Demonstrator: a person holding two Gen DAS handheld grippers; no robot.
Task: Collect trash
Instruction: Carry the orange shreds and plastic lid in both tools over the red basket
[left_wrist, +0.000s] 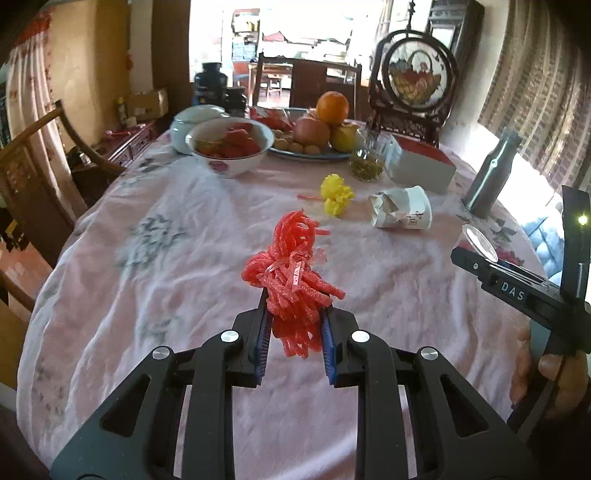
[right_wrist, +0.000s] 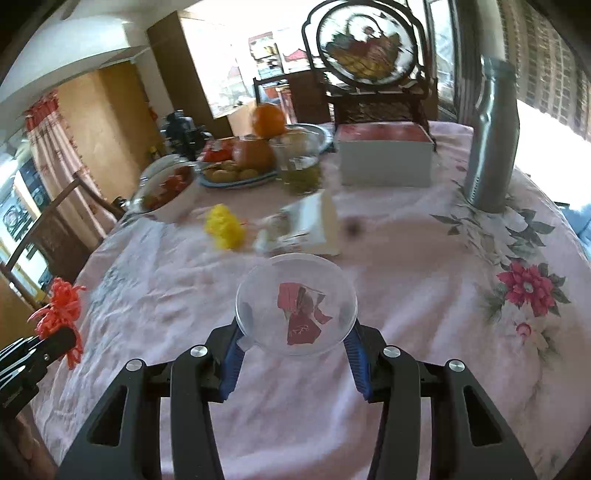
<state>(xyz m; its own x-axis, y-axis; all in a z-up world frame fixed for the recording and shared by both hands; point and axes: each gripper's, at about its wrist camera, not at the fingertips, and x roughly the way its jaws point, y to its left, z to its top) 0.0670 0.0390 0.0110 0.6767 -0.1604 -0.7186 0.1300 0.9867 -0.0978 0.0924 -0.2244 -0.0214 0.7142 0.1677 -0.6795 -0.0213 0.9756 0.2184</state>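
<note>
**Bright dining room, daylight from ahead**

I see a desk (left_wrist: 166, 258) under a pale pink floral cloth. Wooden chairs (left_wrist: 33, 173) stand at 9 o'clock, a bright window (left_wrist: 295, 26) at 12, slatted blinds (left_wrist: 535, 81) at 2, a patterned curtain (left_wrist: 29, 85) at 10.

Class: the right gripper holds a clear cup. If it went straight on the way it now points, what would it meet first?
Probably the crumpled paper cup lying just beyond the clear plastic cup held by the right gripper; depth is uncertain.

The right gripper (right_wrist: 295, 332) clasps a clear plastic cup (right_wrist: 296, 302) holding red scraps (right_wrist: 301, 314) above the pink tablecloth (right_wrist: 424, 295); beyond lie a crumpled paper cup (right_wrist: 306, 225) and yellow tassel (right_wrist: 223, 226)
</note>
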